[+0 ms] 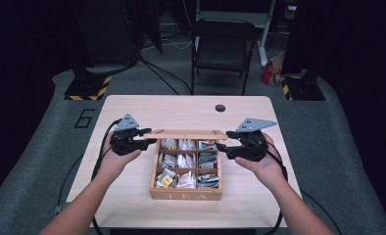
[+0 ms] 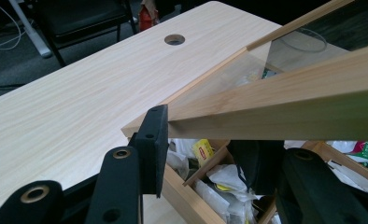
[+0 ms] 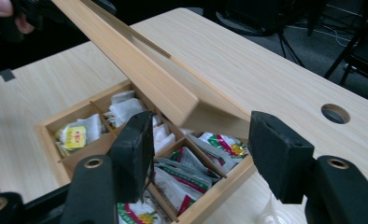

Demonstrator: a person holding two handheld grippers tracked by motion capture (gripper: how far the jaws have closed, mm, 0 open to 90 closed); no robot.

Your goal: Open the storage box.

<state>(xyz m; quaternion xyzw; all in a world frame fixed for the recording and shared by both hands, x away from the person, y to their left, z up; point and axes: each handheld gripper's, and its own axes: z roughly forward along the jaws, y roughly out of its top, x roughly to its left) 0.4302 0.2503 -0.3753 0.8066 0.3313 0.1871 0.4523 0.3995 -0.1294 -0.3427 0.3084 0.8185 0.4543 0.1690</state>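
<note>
1. In the high view, the left gripper (image 1: 149,137) and the right gripper (image 1: 222,140) are meeting the two ends of a wooden lid (image 1: 186,133), which is hovering level above the far edge of the tea box (image 1: 186,194). The tea box is sitting on the worktop (image 1: 132,110), with tea bags (image 1: 186,161) filling its compartments.
2. In the left gripper view, the left gripper (image 2: 210,154) is clamping the lid's (image 2: 285,100) near corner between narrowed jaws, directly above the tea box (image 2: 182,196).
3. In the right gripper view, the right gripper (image 3: 201,149) is standing partly open beside the lid's (image 3: 145,74) end; whether its pads are pressing on it I cannot tell. The tea box (image 3: 210,198) is lying just beneath.
</note>
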